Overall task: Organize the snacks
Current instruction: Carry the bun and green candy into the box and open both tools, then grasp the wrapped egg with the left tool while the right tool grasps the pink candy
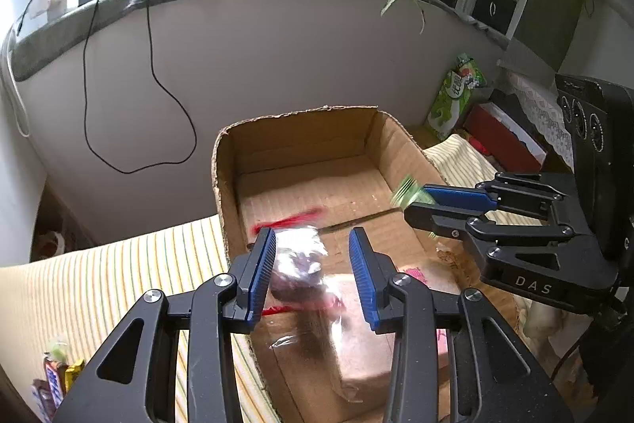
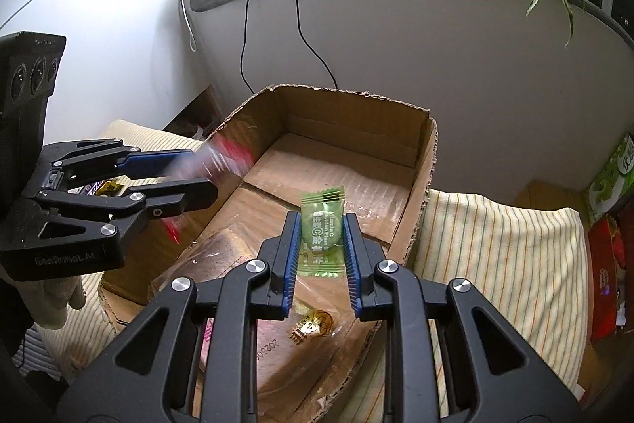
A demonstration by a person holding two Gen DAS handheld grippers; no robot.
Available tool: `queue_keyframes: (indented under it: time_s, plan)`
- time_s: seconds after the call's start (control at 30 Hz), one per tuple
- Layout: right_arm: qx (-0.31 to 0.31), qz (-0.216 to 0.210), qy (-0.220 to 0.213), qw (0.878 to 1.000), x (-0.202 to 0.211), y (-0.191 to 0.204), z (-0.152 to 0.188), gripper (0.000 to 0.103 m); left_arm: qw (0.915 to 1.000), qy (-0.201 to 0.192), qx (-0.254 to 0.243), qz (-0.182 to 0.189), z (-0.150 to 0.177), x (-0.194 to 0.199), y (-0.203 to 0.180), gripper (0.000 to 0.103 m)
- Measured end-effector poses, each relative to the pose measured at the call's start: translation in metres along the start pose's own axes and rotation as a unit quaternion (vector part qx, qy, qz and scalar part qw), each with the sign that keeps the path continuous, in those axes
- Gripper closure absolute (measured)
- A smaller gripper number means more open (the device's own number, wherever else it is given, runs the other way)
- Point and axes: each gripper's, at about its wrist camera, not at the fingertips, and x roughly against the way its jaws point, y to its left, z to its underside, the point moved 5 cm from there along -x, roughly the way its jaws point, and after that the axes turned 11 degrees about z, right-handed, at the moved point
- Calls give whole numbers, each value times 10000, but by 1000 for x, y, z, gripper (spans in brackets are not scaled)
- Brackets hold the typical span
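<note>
An open cardboard box (image 2: 420, 161) sat on a striped cloth (image 2: 495, 236). Inside lay a clear wrapper with a gold-printed snack (image 2: 313, 328) near the front wall; the far half of the floor was bare.

The right gripper (image 2: 319, 244) hung over the box, its fingers narrowly parted and clamped on a green candy packet (image 2: 321, 224), which stood upright, long axis vertical, crimped end uppermost.

The left gripper (image 1: 313, 264) hovered above the box's left wall; its fingers gripped a clear, red-edged snack packet (image 1: 301, 260), blurred, long axis running away from the camera.
</note>
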Motion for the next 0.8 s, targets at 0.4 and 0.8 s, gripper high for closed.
queue_keyframes:
  time_s: [0.4, 0.8]
  plan:
    - [9, 102, -103, 9999, 12, 1, 0, 50, 9999, -95, -28, -49, 0, 13, -4, 62]
    - [54, -9, -316, 9995, 51, 22, 11, 42, 9989, -457, -2, -83, 9, 65, -8, 62]
